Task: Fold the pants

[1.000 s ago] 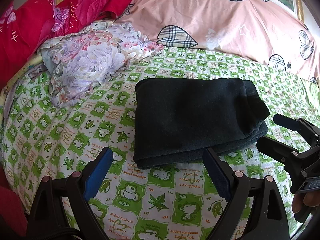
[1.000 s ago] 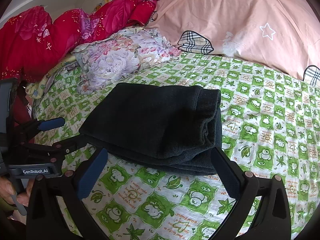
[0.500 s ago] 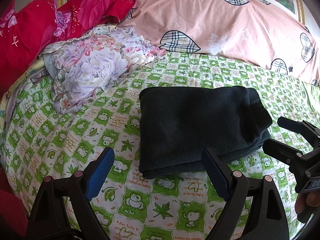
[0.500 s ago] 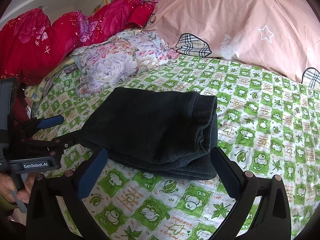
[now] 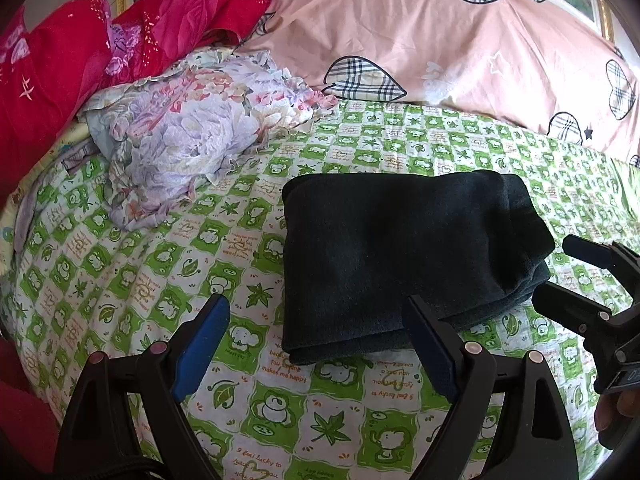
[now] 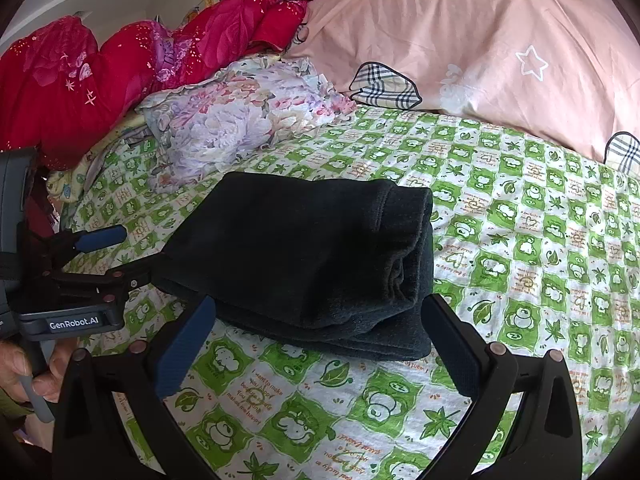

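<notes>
The dark pants [image 5: 404, 252] lie folded into a thick rectangular bundle on the green-and-white patterned bed sheet [image 5: 132, 264]; they also show in the right wrist view [image 6: 312, 256]. My left gripper [image 5: 316, 320] is open and empty, just in front of the bundle's near edge. My right gripper [image 6: 320, 320] is open and empty, at the bundle's near right corner. The right gripper shows at the right edge of the left wrist view [image 5: 560, 272]. The left gripper shows at the left of the right wrist view [image 6: 128, 252], beside the bundle's left edge.
A crumpled floral cloth [image 5: 192, 132] lies on the bed behind and left of the pants. A red quilt [image 5: 80, 60] is piled at the far left. A pink duvet with plaid hearts [image 5: 420, 40] runs along the back.
Both grippers have drawn back slightly toward me from the folded pants; the bundle sits lower and a little farther in both views. The pants have not moved.
</notes>
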`<state>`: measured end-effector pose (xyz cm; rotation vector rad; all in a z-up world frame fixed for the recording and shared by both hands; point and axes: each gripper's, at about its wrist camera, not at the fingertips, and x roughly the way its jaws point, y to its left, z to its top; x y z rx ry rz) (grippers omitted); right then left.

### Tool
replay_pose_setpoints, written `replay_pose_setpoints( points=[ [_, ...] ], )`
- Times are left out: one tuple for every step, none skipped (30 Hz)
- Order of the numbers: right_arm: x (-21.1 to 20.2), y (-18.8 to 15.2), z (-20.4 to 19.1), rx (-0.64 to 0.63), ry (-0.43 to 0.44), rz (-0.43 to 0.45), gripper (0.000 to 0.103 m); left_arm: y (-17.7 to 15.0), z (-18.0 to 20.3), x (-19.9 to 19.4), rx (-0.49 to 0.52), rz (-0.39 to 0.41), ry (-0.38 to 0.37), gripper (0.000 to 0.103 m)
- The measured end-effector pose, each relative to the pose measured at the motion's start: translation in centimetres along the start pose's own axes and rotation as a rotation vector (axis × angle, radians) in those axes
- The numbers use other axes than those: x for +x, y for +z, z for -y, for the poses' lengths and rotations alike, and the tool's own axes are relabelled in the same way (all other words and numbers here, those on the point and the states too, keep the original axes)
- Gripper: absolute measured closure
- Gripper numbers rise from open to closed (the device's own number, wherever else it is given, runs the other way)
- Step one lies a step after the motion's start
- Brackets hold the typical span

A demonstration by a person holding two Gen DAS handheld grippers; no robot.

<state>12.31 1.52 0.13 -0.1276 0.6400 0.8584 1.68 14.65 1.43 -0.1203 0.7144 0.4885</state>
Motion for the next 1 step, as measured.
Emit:
replay_pose_setpoints(
  points=[
    [0.0,0.03,0.04,0.0,0.0,0.002,0.001,0.05,-0.05,-0.03,-0.005,-0.002,0.001,0.014]
  ],
)
